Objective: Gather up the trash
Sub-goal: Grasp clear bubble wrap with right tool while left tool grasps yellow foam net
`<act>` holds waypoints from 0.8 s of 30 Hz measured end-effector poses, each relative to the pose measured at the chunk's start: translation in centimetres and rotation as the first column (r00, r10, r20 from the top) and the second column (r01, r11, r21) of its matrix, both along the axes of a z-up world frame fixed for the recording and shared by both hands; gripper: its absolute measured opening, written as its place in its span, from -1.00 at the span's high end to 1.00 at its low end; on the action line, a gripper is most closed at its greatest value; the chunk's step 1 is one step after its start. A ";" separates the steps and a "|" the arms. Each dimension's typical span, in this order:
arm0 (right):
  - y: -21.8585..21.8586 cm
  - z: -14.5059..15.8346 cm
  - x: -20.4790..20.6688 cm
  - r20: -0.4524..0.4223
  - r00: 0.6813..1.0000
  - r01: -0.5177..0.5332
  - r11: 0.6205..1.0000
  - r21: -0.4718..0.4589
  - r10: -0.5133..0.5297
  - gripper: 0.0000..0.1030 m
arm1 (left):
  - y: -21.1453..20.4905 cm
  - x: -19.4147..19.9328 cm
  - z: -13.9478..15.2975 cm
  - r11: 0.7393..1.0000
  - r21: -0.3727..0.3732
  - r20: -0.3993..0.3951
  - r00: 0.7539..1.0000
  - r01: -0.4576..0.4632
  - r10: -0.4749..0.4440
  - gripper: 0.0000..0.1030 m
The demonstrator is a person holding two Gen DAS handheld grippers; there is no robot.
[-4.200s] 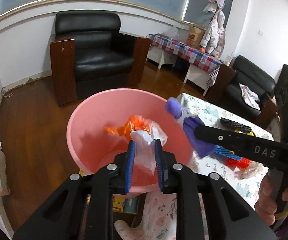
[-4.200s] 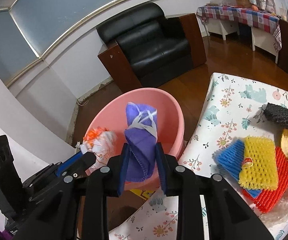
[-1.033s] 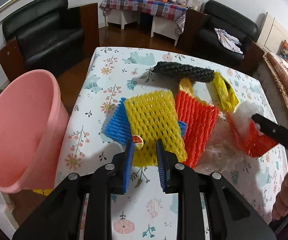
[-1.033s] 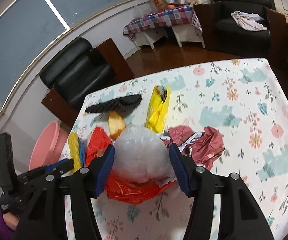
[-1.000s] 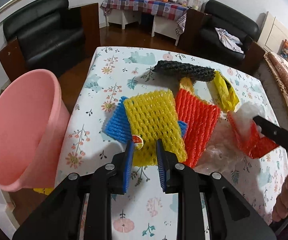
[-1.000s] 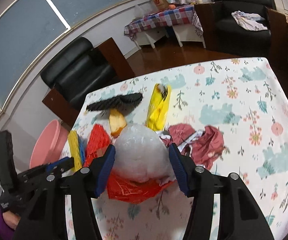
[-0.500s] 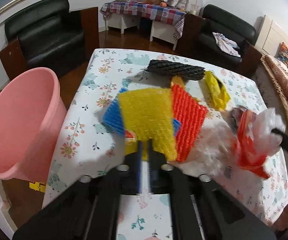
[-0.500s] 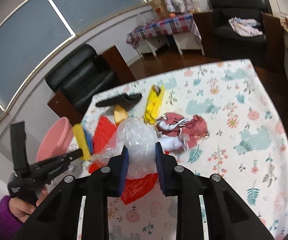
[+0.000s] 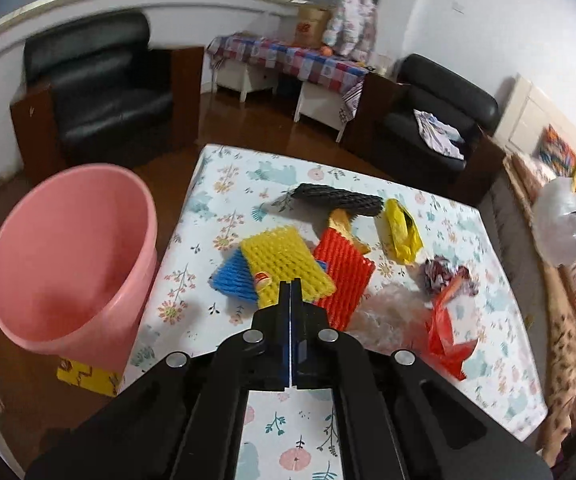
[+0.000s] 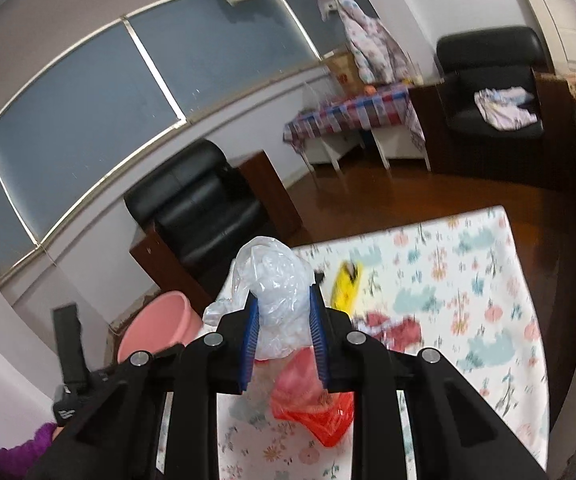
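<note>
The right tongs [image 10: 284, 330] pinch a crumpled clear plastic bag [image 10: 274, 292], lifted off the surface [image 9: 499, 320] for carrying. The left tongs [image 9: 291, 292] are fully closed on the yellow foam net's [image 9: 284, 264] near edge. The pink bin [image 9: 68, 256] waits at the left.

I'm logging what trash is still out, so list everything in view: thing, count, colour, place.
Basin: 1, pink, beside table, on a yellow box.
Foam nets: 4; yellow pinched at its edge, blue beneath it, red beside, black farther back.
Wrapper: 1, yellow, past the red net.
Crumpled wrapper: 1, maroon, table.
Red bag: 1, table.
Clear bag: 1, lifted.
Table: 1, floral cloth.
Armchairs: 2, black;.
Side table: 1, plaid cloth.
Left gripper: shut on yellow net.
Right gripper: shut on clear bag.
</note>
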State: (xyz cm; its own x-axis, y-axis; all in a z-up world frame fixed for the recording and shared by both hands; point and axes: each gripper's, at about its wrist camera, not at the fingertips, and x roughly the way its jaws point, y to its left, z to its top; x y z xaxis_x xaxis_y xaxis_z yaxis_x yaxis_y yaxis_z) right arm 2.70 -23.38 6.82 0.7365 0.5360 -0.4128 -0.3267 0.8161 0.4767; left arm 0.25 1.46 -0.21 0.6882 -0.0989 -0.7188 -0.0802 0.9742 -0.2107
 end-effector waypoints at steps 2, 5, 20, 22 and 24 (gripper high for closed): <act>-0.2 1.6 0.3 0.021 1.000 -0.002 1.000 0.018 0.002 0.55 | 1.1 0.3 0.1 0.998 -0.058 -0.009 1.000 -0.009 0.009 1.00; 0.0 4.1 1.2 0.049 0.999 -0.014 0.999 0.050 0.012 0.55 | 1.8 0.8 0.3 0.996 -0.087 -0.002 1.000 -0.021 0.021 0.72; 3.3 1.2 2.5 -0.037 0.997 -0.066 0.998 0.007 0.066 0.55 | 0.6 4.7 -5.1 0.999 -0.032 -0.147 0.989 -0.036 0.031 0.34; 3.5 0.7 2.6 -0.049 0.997 -0.063 0.998 0.007 0.064 0.55 | 0.3 4.6 -5.4 0.999 -0.044 -0.146 0.989 -0.023 0.017 0.34; 3.6 0.2 2.9 -0.060 0.996 -0.063 0.998 0.008 0.063 0.55 | -0.2 4.7 -5.5 0.999 -0.039 -0.144 0.990 -0.003 -0.002 0.34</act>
